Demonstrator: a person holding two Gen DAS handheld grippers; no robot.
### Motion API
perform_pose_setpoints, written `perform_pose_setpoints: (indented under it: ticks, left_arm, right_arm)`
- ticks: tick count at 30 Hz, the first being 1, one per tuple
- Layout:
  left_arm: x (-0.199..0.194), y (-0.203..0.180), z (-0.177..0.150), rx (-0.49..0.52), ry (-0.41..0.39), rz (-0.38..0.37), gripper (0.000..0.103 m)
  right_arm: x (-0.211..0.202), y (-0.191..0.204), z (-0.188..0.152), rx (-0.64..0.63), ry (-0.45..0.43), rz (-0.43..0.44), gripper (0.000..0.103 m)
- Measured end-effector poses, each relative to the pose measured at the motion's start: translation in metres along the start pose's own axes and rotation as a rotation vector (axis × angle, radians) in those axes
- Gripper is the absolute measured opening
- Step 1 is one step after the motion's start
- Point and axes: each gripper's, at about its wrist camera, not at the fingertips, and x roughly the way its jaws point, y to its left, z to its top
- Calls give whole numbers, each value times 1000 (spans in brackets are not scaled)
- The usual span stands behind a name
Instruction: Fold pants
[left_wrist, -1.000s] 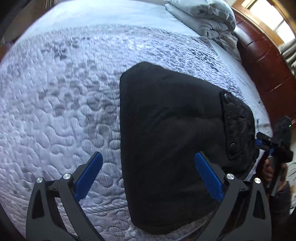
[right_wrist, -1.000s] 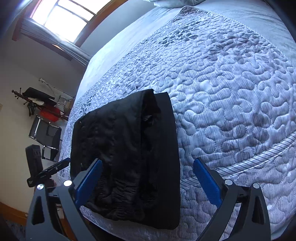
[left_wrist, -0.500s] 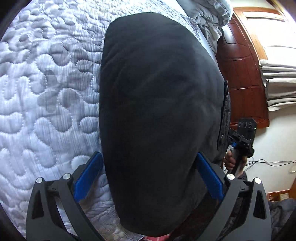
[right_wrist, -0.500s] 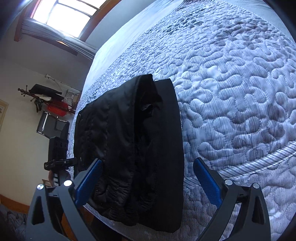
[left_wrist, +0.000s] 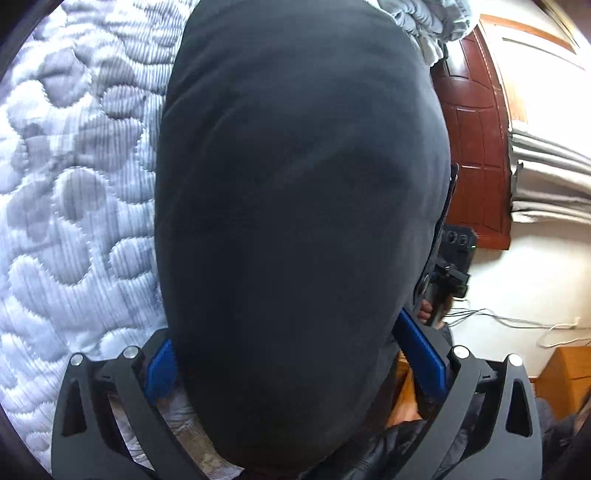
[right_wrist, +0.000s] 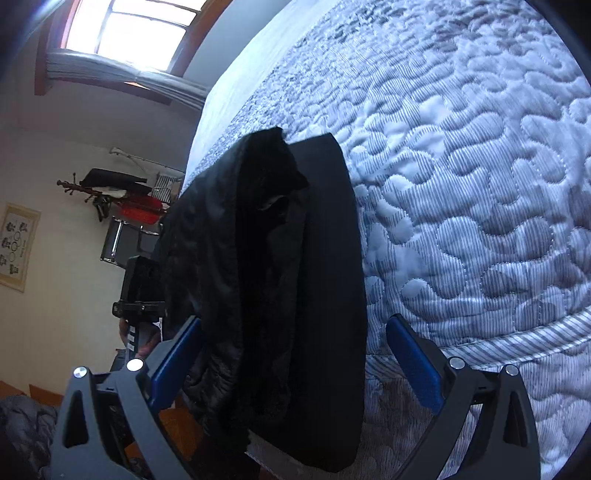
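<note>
The black pants (left_wrist: 295, 206) lie folded in a thick bundle at the near edge of the quilted bed (left_wrist: 74, 184). My left gripper (left_wrist: 295, 365) is open, its blue fingers on either side of the bundle's near end, which fills the view. In the right wrist view the pants (right_wrist: 273, 280) show stacked layers and a crinkled waistband side. My right gripper (right_wrist: 291, 362) is open, its fingers straddling the other near end of the bundle. Each gripper shows in the other's view, the right one (left_wrist: 447, 273) and the left one (right_wrist: 140, 302).
A crumpled grey duvet (left_wrist: 424, 22) lies at the head of the bed. A dark wooden headboard (left_wrist: 472, 147) stands beyond it. A chair with clothes (right_wrist: 129, 229) stands by the wall, under a window (right_wrist: 140, 33). The bed's piped edge (right_wrist: 517, 336) runs near my right gripper.
Both grippers have moved in low toward the bundle. The pants now sit between the open fingers of each and fill much more of the left view.
</note>
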Motion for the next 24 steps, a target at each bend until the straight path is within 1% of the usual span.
perform_pose_setpoints:
  ticks: [3,4,5,8,9,11,12,14,16,17,18,20,21,22,24]
  left_arm:
    - [3,0,4,-39,28,-40,100]
    - [2,0,5,-50,37,-62,100]
    - [3,0,5,-56,45,-86,100]
    - [6,1,6,-78,77,-174,100]
    - [10,1,4,-89,86,-191,100]
    - [21,-2,4,-98,99,-186,100]
    - [27,-6,4,-91,102,-161,100]
    - [37,-14,5,-97,94,-95,100]
    - [43,-23,4,-113,67,-27,101]
    - [44,-26,3,-109,63,-16,101]
    - [44,-29,1,-105,57,-14,100]
    - [43,-32,-5,-110,49,-81,100]
    - [42,-32,-7,-121,47,-127,100]
    - [42,-32,-9,-131,39,-145,100]
    - [43,-32,-11,-145,7,-139,99]
  right_arm:
    - [4,-13,-1,40,31,59,99]
    - [6,-19,-1,61,47,98,99]
    - [7,-25,-1,72,58,118,99]
    - [9,-31,-3,69,77,148,99]
    - [10,-33,-3,68,87,154,100]
    - [12,-30,-2,59,102,172,100]
    - [15,-27,-2,41,126,186,100]
    - [20,-22,-5,6,150,179,100]
    - [24,-19,-6,-4,155,170,100]
    - [24,-20,-6,2,153,174,100]
    - [24,-21,-6,6,152,181,100]
    - [22,-19,-7,9,139,191,100]
    - [20,-19,-9,4,124,192,100]
    - [18,-19,-9,-5,118,183,98]
    - [14,-19,-12,-14,104,177,93]
